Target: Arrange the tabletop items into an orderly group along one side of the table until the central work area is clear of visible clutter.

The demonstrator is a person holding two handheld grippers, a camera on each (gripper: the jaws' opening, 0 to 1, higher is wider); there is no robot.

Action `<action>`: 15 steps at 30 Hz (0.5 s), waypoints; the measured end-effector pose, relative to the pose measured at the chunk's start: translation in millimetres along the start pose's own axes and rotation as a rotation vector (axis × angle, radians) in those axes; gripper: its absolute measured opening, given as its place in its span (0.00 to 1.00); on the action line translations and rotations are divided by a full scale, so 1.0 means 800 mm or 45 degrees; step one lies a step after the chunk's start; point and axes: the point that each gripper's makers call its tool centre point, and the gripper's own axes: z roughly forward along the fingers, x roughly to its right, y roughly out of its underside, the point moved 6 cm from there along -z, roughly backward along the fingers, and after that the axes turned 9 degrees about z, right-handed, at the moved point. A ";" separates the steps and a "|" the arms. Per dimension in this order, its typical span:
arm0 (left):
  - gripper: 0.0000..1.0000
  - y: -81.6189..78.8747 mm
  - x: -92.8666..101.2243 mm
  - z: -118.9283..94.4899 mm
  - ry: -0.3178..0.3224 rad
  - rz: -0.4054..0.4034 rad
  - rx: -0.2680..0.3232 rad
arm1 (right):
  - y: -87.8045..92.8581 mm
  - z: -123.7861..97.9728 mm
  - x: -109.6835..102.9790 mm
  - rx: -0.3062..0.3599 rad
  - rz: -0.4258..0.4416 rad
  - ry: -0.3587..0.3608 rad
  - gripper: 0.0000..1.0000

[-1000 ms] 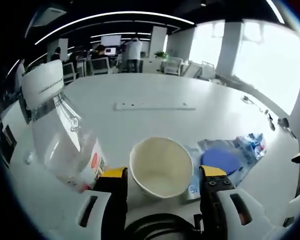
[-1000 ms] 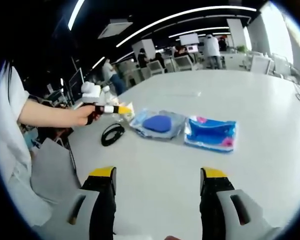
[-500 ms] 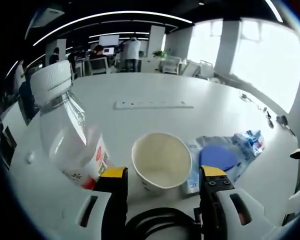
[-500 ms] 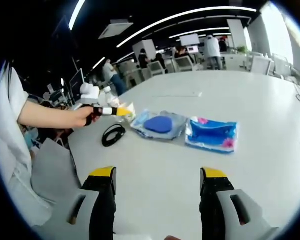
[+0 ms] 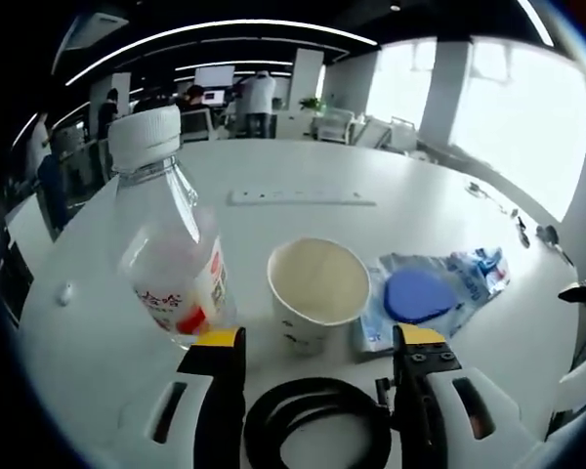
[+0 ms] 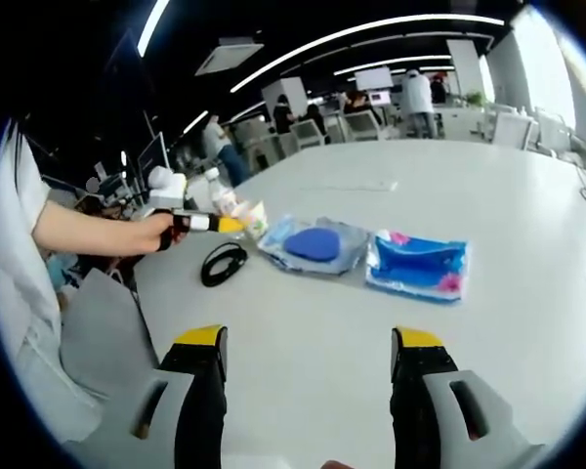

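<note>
While the left gripper (image 5: 317, 344) hangs low over the white table (image 5: 303, 181), its yellow-tipped jaws stand spread with nothing between them. In the left gripper view, a clear plastic bottle (image 5: 171, 249) with a white cap and a red-and-white label stands upright just ahead of the left jaw. Beside it sits an open white paper cup (image 5: 317, 291), empty inside. A coiled black cable (image 5: 317, 430) lies on the table between the jaws, close to the camera. Right of the cup lies a clear packet holding a blue pad (image 5: 420, 295).

Over to the right gripper view: the right gripper (image 6: 308, 342) is also spread wide, gripping nothing, above bare tabletop. Ahead lie the black coil, the blue pad packet, and just beside it a bright blue packet with pink marks (image 6: 417, 266). At left, a hand (image 6: 146, 233) holds the other gripper near the table's edge.
</note>
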 end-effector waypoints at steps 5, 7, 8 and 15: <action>0.57 0.008 0.000 -0.016 -0.012 0.017 -0.004 | 0.001 -0.001 0.001 0.000 -0.002 0.003 0.66; 0.58 0.011 0.001 -0.022 -0.003 0.017 -0.002 | 0.001 -0.003 0.002 0.002 -0.002 0.006 0.66; 0.59 0.013 0.001 -0.024 -0.003 0.018 -0.005 | 0.001 -0.003 0.002 0.004 -0.002 0.007 0.66; 0.63 0.022 -0.011 -0.050 -0.021 -0.017 0.017 | 0.001 -0.007 0.005 0.011 -0.005 0.013 0.66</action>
